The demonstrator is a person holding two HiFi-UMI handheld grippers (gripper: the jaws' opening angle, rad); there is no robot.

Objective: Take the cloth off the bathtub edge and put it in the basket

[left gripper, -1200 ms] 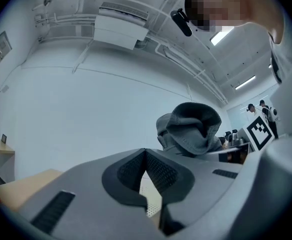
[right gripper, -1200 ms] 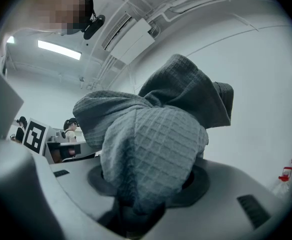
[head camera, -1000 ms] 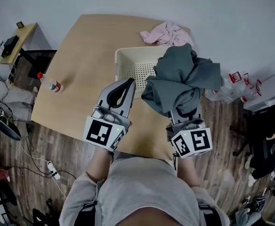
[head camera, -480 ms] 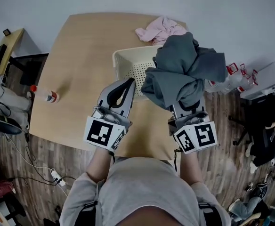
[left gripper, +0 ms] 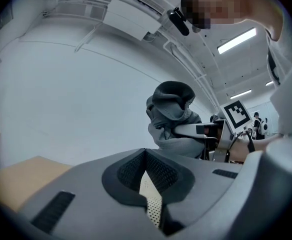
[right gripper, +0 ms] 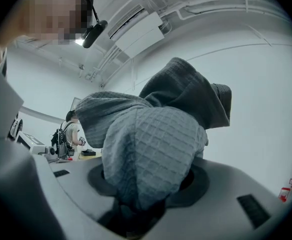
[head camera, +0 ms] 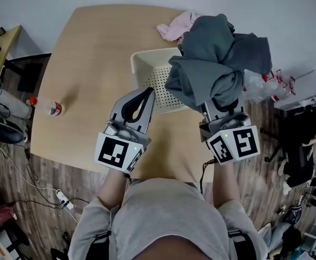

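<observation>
My right gripper (head camera: pixel 216 103) is shut on a bunched grey waffle-weave cloth (head camera: pixel 217 58) and holds it in the air over the right part of a cream perforated basket (head camera: pixel 147 72). In the right gripper view the cloth (right gripper: pixel 156 144) fills the space between the jaws and hides the fingertips. My left gripper (head camera: pixel 142 97) hovers in front of the basket's near-left corner, its jaws closed tip to tip with nothing held. The left gripper view shows the cloth (left gripper: pixel 173 116) held up to the right.
The basket stands on a light wooden table (head camera: pixel 93 64). A pink cloth (head camera: pixel 175 27) lies on the table behind the basket. A small bottle with a red cap (head camera: pixel 47 107) lies near the table's left edge. Clear bottles (head camera: pixel 266 88) sit off the table at the right.
My right gripper has carried the grey cloth a little farther away and to the right, so it now covers more of the basket's right side. The left gripper has barely moved.
</observation>
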